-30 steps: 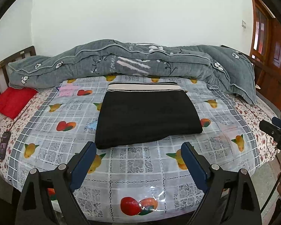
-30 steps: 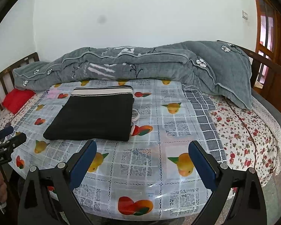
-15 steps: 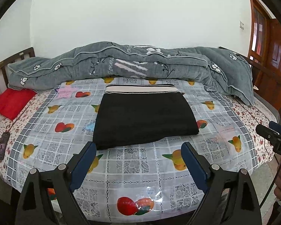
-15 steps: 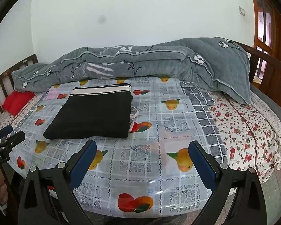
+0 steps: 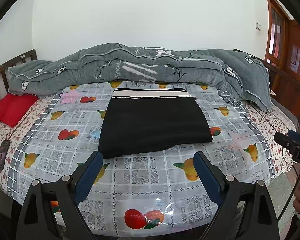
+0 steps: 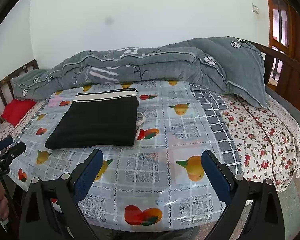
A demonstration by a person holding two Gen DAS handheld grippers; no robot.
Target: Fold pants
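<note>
A fruit-print plastic sheet (image 5: 146, 182) covers the bed, a grey quilt (image 5: 130, 68) heaped at twelve o'clock. The black pants (image 5: 154, 128) lie folded flat at centre — striped waistband toward the quilt. The left gripper (image 5: 148, 164) and the right gripper (image 6: 152, 162) hover at six o'clock, jaws spread wide, empty. A dark object (image 5: 2, 156), perhaps a phone, lies at nine o'clock.

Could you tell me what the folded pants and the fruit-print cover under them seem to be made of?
The folded black pants look like a soft, matte knit with a striped, probably elastic waistband. The fruit-print cover looks like glossy plastic sheeting, perhaps vinyl: it shows bright glare patches near the front edge.
</note>
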